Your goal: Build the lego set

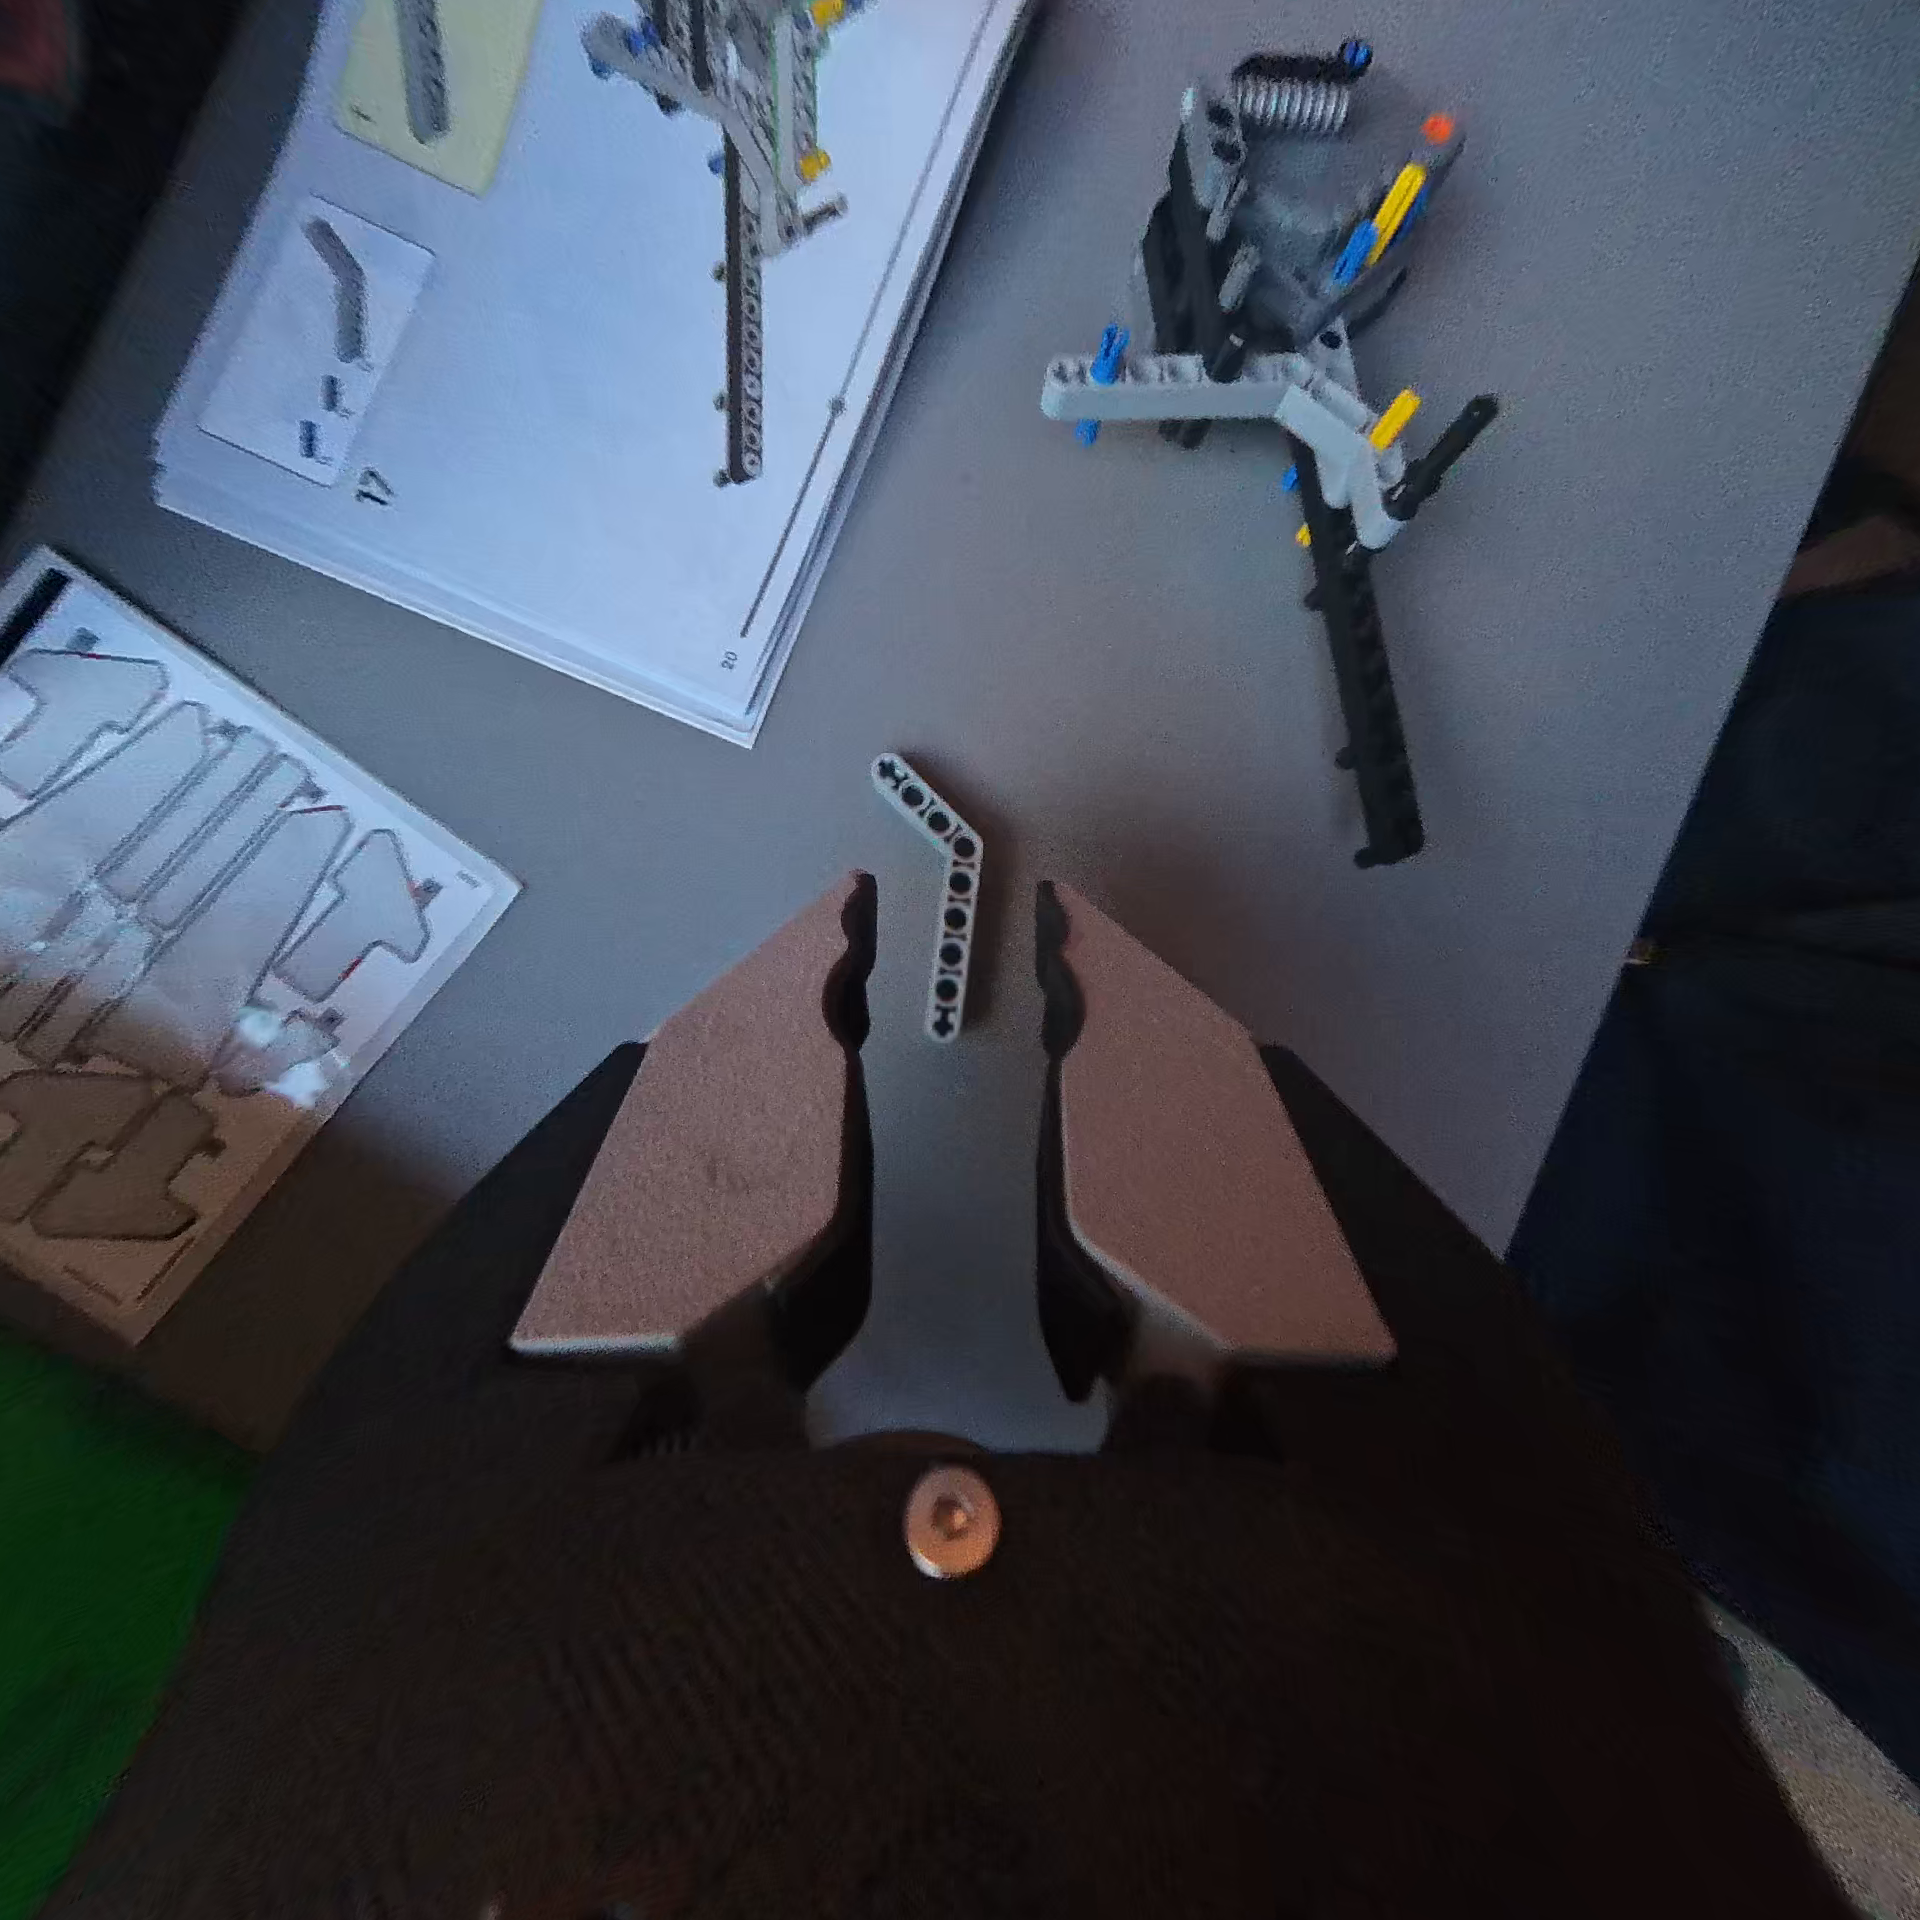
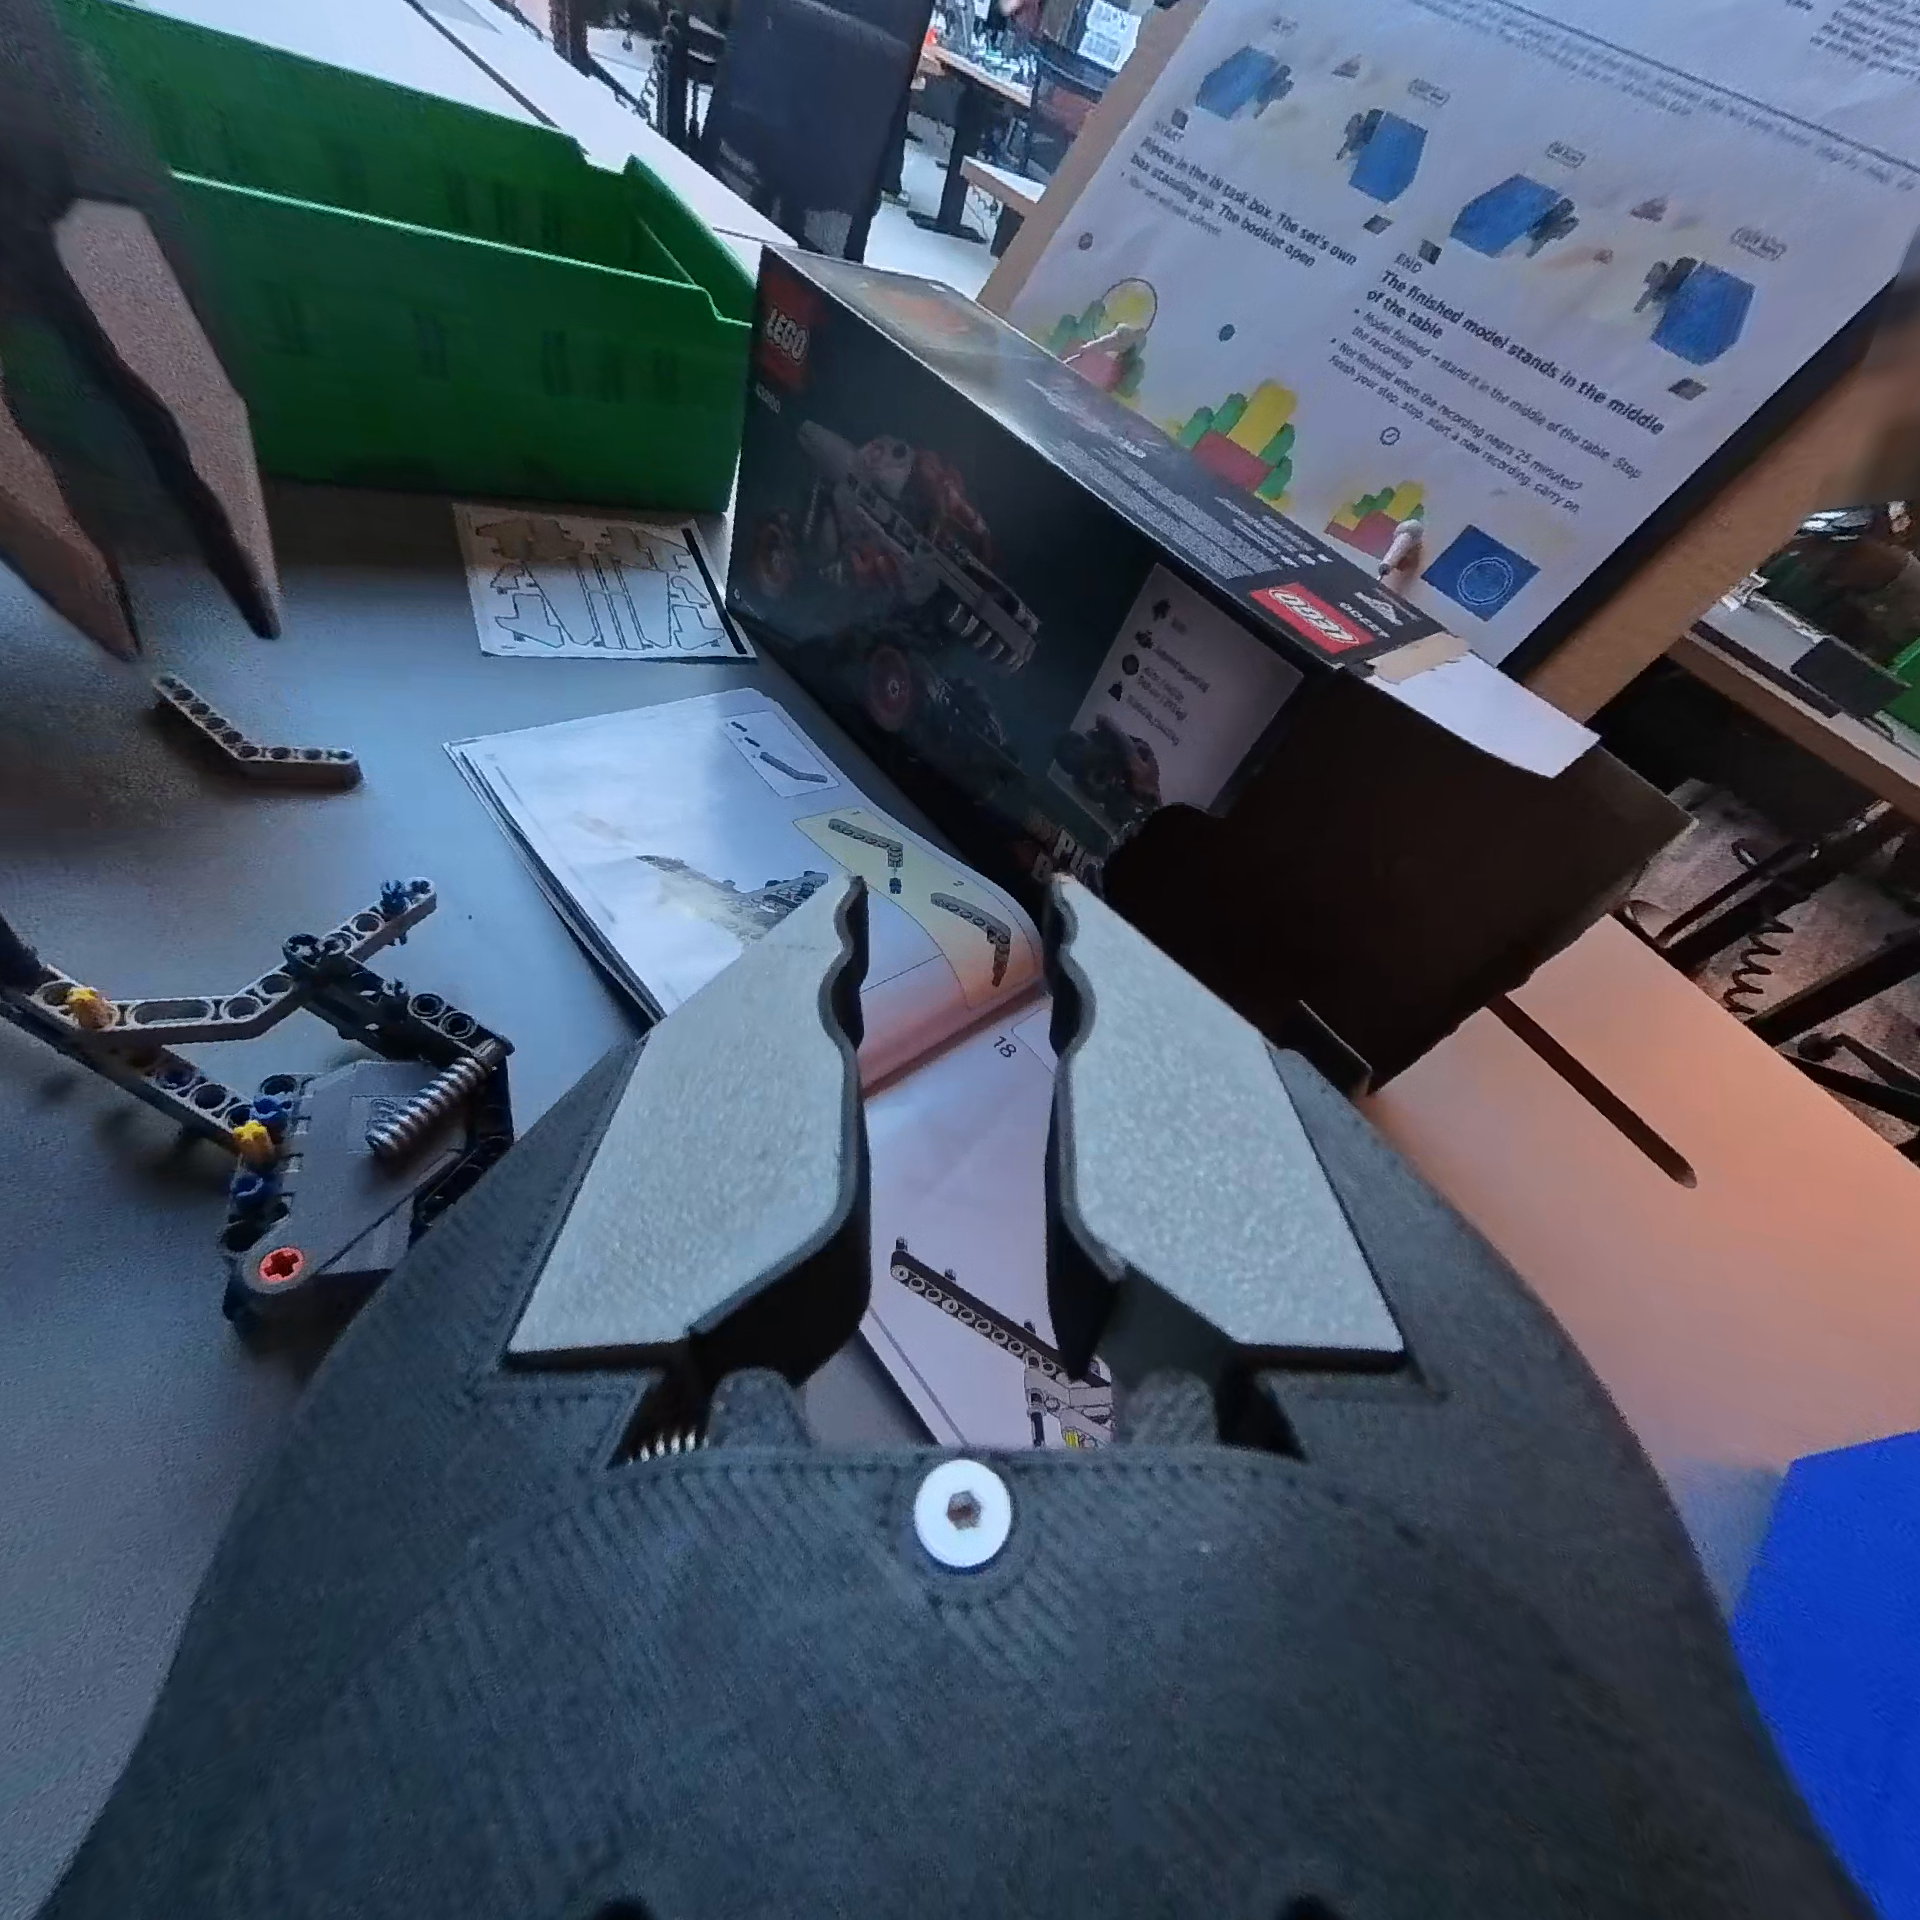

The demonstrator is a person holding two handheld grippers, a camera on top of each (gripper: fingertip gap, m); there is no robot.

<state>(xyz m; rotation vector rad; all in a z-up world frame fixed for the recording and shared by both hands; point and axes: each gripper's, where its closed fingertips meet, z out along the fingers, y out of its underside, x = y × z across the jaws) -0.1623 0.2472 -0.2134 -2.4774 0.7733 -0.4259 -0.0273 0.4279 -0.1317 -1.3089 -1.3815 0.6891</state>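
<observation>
both grippers open: left gripper straddles bent grey beam; green bin contents hidden

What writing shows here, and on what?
I won't quote writing; only what bears it.
Lego set box: logos and small print.
Instruction booklet: page and step numbers.
Leaning poster: headings and paragraphs.
Sticker sheet: too small to read.
</observation>
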